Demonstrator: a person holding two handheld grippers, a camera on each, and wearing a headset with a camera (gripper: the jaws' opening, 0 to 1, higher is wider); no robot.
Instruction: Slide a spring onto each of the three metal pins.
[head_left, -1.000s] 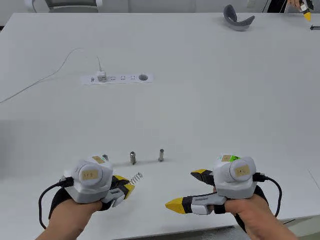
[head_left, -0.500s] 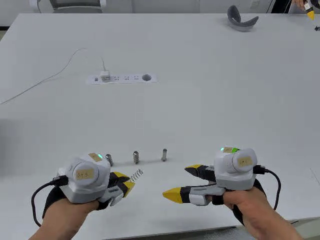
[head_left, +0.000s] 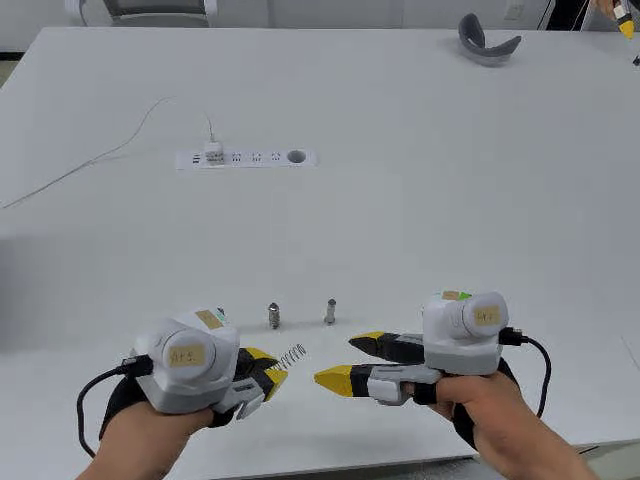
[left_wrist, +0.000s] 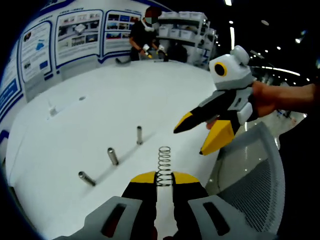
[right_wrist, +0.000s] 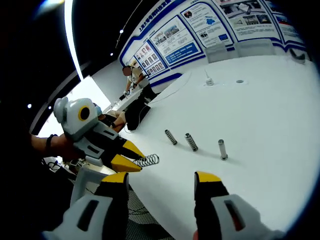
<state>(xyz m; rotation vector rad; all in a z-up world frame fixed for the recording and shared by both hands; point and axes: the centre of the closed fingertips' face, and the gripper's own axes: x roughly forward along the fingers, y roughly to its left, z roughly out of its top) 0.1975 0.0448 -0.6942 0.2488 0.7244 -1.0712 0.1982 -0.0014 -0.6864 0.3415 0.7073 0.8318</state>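
White bench (head_left: 420, 200), same setup: your left gripper (left_wrist: 164, 176) pinches the spring (left_wrist: 164, 159) by its end, and your right gripper (head_left: 335, 361), jaws spread, has slid in closer beside it. Looks like you're steadying it before the bare-looking pin (head_left: 330, 311) just beyond.

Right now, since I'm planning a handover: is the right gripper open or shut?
Open. On the right gripper, the fingers stand apart, holding nothing.
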